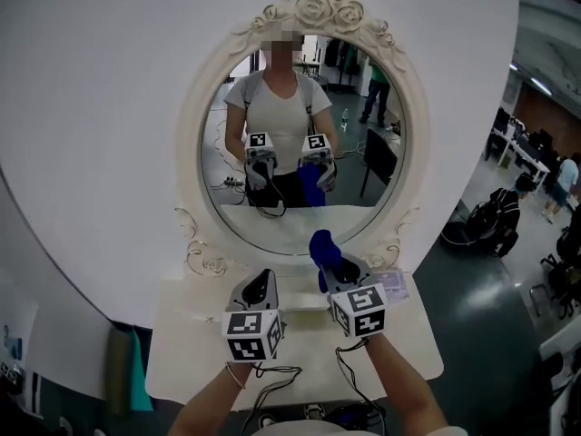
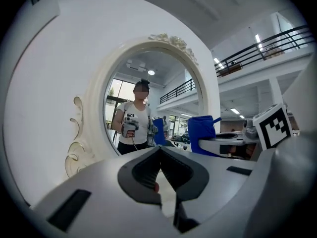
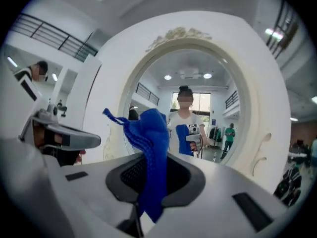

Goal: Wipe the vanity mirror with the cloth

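- The right gripper [image 1: 332,266] has its fingers clamped on the blue cloth [image 1: 321,247]. The cloth stands up and forward out of the fingertips, and a short tail hangs below them.
- The left gripper [image 1: 262,280] has its fingers together with nothing between them. It is held just beside the right gripper, over the bench [image 1: 182,343].
- The mirror [image 1: 363,175] stands upright straight ahead of both grippers, its oval long axis vertical.
- The cloth's free end leads the right fingers toward the lower rim of the frame. It appears near the glass but not yet on it.
- The wipe probably calls for the right gripper to go forward and up, so that the cloth reaches the glass before the fingers do.
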### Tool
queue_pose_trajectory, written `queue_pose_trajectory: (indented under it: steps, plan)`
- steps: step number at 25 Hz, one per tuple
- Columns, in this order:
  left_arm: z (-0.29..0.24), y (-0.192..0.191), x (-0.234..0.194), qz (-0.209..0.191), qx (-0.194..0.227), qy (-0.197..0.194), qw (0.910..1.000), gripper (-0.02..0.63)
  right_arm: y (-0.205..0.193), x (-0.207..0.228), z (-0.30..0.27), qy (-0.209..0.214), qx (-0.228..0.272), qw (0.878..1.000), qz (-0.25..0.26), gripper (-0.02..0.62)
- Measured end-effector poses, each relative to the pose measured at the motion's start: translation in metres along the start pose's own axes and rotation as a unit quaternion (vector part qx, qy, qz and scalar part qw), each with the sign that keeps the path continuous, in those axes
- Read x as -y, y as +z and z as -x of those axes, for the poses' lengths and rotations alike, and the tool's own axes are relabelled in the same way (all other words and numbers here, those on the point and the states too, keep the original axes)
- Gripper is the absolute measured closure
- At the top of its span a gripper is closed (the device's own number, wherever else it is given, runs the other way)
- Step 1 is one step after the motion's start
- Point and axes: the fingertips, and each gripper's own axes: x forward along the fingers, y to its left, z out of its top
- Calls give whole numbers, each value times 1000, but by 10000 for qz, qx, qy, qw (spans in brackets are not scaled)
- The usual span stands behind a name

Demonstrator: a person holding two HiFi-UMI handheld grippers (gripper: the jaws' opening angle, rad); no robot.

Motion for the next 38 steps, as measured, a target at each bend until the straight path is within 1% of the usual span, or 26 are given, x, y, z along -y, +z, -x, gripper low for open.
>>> queue_pose_trajectory:
  steps: [2, 4, 9, 11, 15, 23, 29, 38]
  plan:
    - [8, -2, 1, 30, 63, -42, 10000, 601, 2, -2, 15, -157, 310, 9985, -432, 529]
    - [13, -5, 2, 27, 87, -67, 9999, 600, -3, -4, 26, -322, 441, 9961, -698, 529]
    - [18, -13, 7, 144, 125, -34, 9998, 600, -28, -1, 44, -593, 328, 9909, -1160, 529]
    - [18, -16, 8, 190, 120, 7, 9997, 600, -38, 2, 49, -653, 243, 9898, -1244, 529]
    - [18, -15, 9, 266, 146, 101, 9995, 600, -42, 4, 54, -638, 163, 9904, -1216, 529]
    - [13, -23, 14, 458, 90, 292, 9985, 600, -34, 8, 58, -483, 190, 9931, -1054, 531]
    - [11, -27, 19, 416, 52, 383, 9984, 600, -35, 18, 61, -496, 233, 9925, -1096, 531]
    - [9, -27, 26, 336, 25, 420, 9986, 601, -32, 20, 63, -431, 294, 9932, -1043, 531]
